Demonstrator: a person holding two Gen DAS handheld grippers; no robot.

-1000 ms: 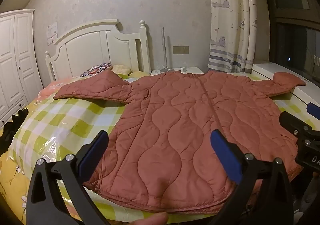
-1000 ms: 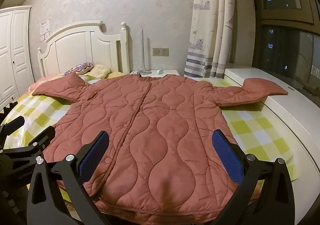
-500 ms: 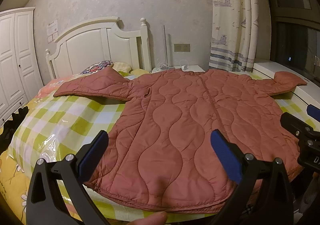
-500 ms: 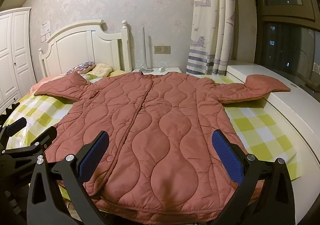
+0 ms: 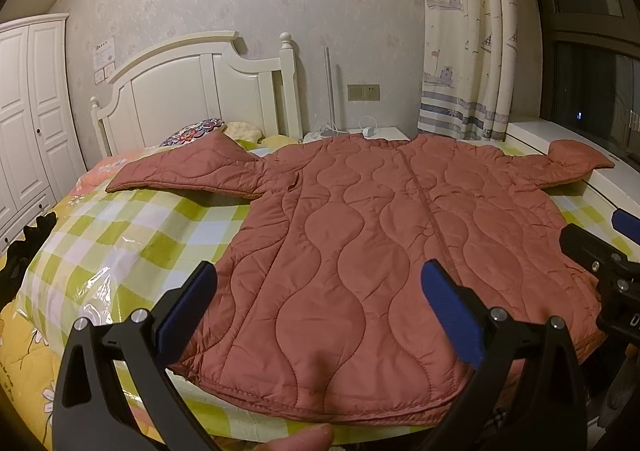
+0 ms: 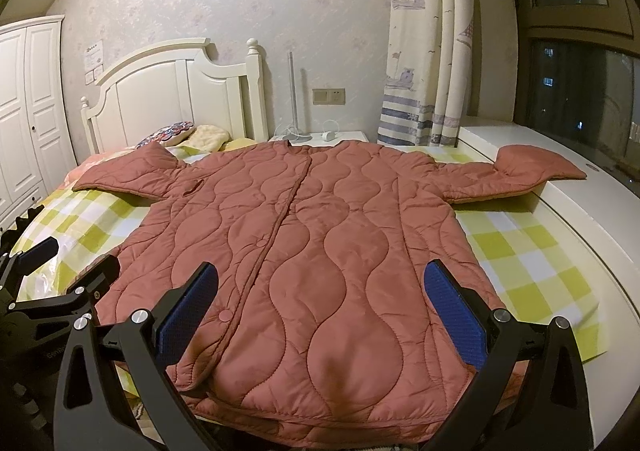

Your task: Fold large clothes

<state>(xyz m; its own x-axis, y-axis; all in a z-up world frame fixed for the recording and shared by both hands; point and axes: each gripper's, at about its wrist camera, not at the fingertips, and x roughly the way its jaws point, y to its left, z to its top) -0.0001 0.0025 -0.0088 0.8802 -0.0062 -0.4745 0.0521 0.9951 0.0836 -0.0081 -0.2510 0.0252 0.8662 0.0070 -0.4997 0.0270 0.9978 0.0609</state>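
Two black grippers, left [image 5: 318, 307] and right [image 6: 320, 307], hover with blue-padded jaws spread wide over a rust-red wavy-quilted puffy jacket [image 6: 316, 251] at frame centre.

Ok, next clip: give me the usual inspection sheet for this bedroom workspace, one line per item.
Surface: bed with a green-checked cover, partly under clear plastic.
Job's things: rust quilted jacket lying flat, front up, both sleeves spread; the right sleeve reaches onto the white ledge.
Clutter: patterned pillow and a yellow cushion by the headboard.
Grippers: left gripper and right gripper both open, above the hem, holding nothing.
Cables: white cords on the nightstand.
Surroundings: wardrobe, boat-print curtain, dark window.
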